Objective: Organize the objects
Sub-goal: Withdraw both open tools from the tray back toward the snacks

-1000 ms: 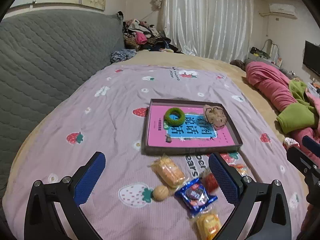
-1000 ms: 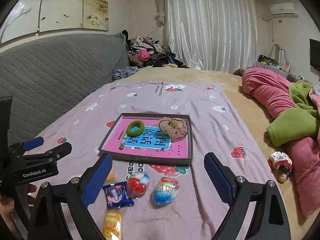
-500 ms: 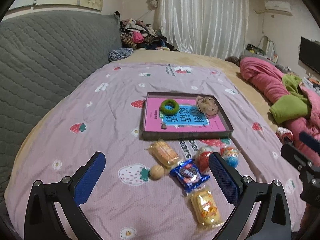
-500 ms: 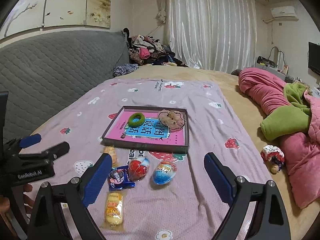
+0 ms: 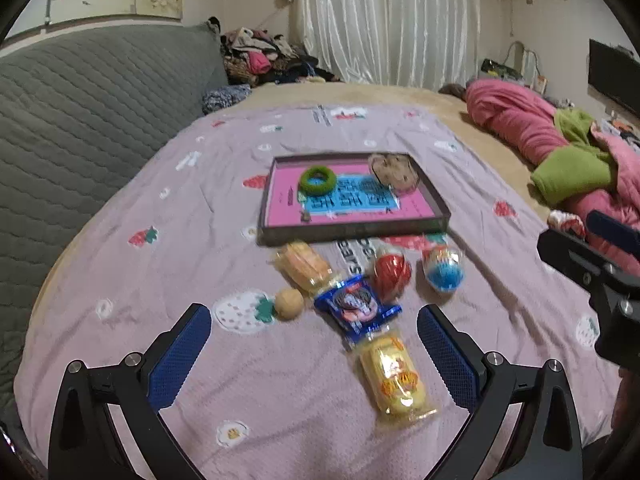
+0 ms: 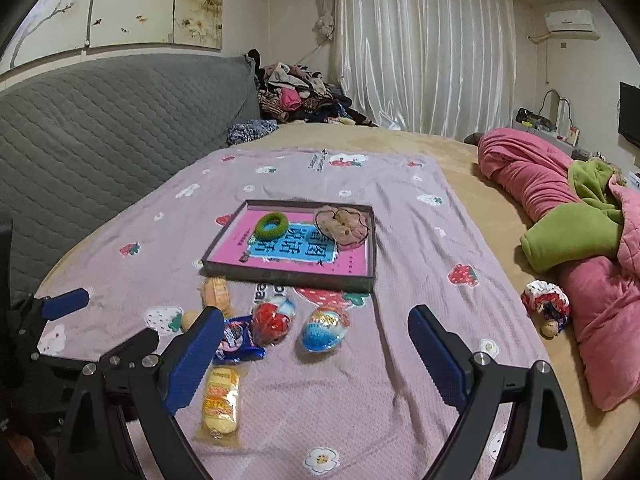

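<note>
Both my left gripper point(image 5: 314, 326) and right gripper point(image 6: 316, 330) hang wide apart, holding nothing. The snacks lie just ahead, tray point(image 6: 224, 246) beyond. I should drop slowly onto, maybe, the blue packet point(image 5: 356, 306).

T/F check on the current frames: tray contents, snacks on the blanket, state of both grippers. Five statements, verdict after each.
1. The green ring lies inside the tray. True.
2. The blue egg lies in the tray. False: it lies on the blanket, in front of the tray.
3. The left gripper holds the blue packet. False: its jaws are open and empty.
4. The right gripper is open. True.
5. The red egg lies beside the blue egg. True.
</note>
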Demonstrator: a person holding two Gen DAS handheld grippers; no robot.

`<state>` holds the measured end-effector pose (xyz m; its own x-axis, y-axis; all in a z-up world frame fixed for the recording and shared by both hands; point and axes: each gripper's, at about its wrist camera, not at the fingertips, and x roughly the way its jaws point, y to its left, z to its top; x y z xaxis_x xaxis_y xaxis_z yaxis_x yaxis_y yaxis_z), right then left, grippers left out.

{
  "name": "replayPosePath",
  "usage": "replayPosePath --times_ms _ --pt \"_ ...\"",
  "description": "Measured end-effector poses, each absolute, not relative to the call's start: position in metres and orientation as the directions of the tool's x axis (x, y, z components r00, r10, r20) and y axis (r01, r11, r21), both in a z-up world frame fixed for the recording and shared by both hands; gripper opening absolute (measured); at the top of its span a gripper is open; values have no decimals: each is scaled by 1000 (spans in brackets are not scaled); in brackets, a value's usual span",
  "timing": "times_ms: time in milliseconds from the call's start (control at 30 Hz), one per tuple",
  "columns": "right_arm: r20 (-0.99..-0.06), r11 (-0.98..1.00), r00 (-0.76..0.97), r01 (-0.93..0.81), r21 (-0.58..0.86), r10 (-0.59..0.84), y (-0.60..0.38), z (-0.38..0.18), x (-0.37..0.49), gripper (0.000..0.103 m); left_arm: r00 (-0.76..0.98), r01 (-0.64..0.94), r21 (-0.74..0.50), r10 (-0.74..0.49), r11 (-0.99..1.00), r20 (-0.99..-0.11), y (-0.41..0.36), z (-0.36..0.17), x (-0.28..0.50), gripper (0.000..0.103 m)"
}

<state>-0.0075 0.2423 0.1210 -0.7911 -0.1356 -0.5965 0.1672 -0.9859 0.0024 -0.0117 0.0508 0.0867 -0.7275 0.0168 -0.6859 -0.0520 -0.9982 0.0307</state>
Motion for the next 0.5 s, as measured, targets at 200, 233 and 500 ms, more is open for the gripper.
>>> replayPosePath --times_ms 200,233,500 --pt "-616 -987 -777 163 -5 -126 248 109 -12 93 -703 -61 41 14 -997 -711 62 67 -9 103" --pt "-618 -987 -777 163 -6 -124 249 108 -13 93 -701 -63 41 15 -997 -713 63 65 -8 103" --pt "-647 -987 -755 162 -18 -112 248 91 -25 93 -673 -96 54 25 -994 -739 83 42 -8 103"
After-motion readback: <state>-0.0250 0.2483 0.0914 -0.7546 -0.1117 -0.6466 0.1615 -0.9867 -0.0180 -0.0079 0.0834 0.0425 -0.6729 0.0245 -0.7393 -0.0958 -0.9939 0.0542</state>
